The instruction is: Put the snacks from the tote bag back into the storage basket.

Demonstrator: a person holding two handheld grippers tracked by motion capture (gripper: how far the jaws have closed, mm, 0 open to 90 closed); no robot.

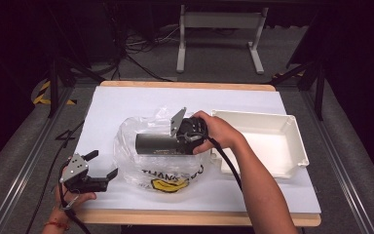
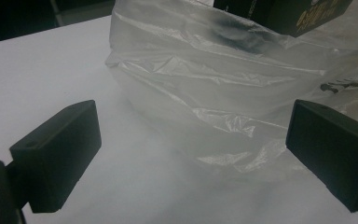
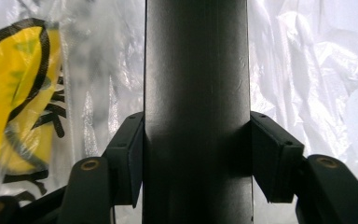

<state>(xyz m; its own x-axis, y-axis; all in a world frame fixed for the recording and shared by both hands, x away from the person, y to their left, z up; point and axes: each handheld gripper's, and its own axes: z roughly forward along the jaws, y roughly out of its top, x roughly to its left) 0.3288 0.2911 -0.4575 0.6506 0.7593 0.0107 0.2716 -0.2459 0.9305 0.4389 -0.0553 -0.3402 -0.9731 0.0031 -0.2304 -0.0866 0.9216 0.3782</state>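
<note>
So the right gripper (image 1: pixel 187 136) has its 2 jaws clamped on a long dark box (image 1: pixel 157 144), pads pressing both long sides near one end, as the right gripper view shows it (image 3: pixel 196 112). The box sits over or just inside the clear plastic bag (image 1: pixel 141 161) in the middle of the table (image 1: pixel 117 97); can't tell which. The white tray (image 1: pixel 292 141) is at 3 o'clock from the bag, just beside it.

The left gripper (image 1: pixel 102 165) rests at about 8 o'clock from the bag with jaws spread wide, nothing between them, aimed at the bag's crinkled edge (image 2: pixel 223 121).

My take: the box looks stiff and smooth-sided, probably light cardboard, so an end grip could let it droop or slip. The bag is thin, floppy, slippery film; pinch it at the rim, not the belly, or it just bunches up.
</note>
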